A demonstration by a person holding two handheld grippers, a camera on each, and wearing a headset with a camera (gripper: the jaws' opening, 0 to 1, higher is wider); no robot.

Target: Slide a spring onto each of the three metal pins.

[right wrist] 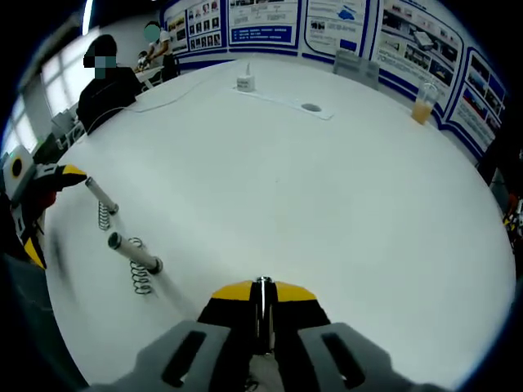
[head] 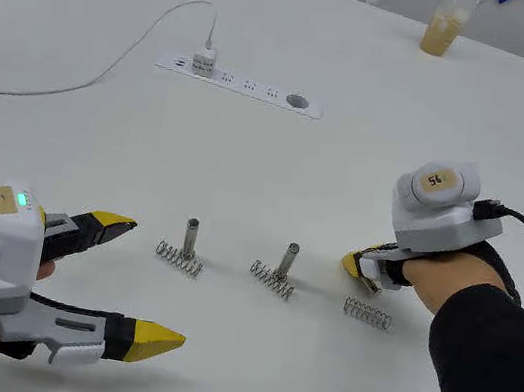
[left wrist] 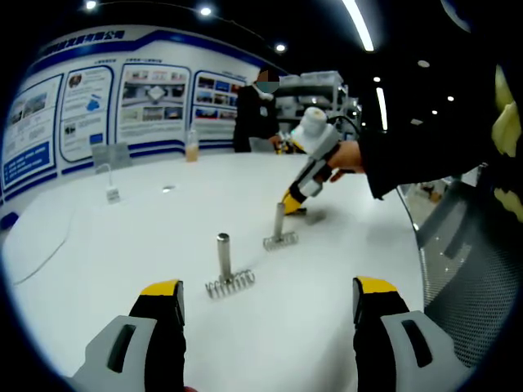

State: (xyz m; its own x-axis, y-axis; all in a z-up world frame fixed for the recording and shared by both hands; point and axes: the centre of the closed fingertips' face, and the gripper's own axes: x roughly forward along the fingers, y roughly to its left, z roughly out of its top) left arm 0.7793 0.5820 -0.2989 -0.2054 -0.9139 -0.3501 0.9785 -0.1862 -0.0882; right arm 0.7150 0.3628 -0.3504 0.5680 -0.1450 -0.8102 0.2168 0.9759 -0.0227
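Two metal pins stand upright on the white table, the left pin (head: 191, 237) and the middle pin (head: 287, 259). A spring lies flat at the foot of each: the left spring (head: 178, 258) and the middle spring (head: 272, 279). A third spring (head: 367, 313) lies loose further right. My left gripper (head: 140, 281) is open and holds nothing, low at the left, short of the left pin (left wrist: 223, 255). My right gripper (head: 356, 266) rests tip-down just above the third spring, and its jaws are shut on a thin metal pin (right wrist: 261, 306).
A white power strip (head: 241, 83) with a plugged charger and a trailing cable lies across the far middle of the table. A plastic cup with a drink (head: 444, 25) stands at the far right. A person (left wrist: 255, 114) stands beyond the table.
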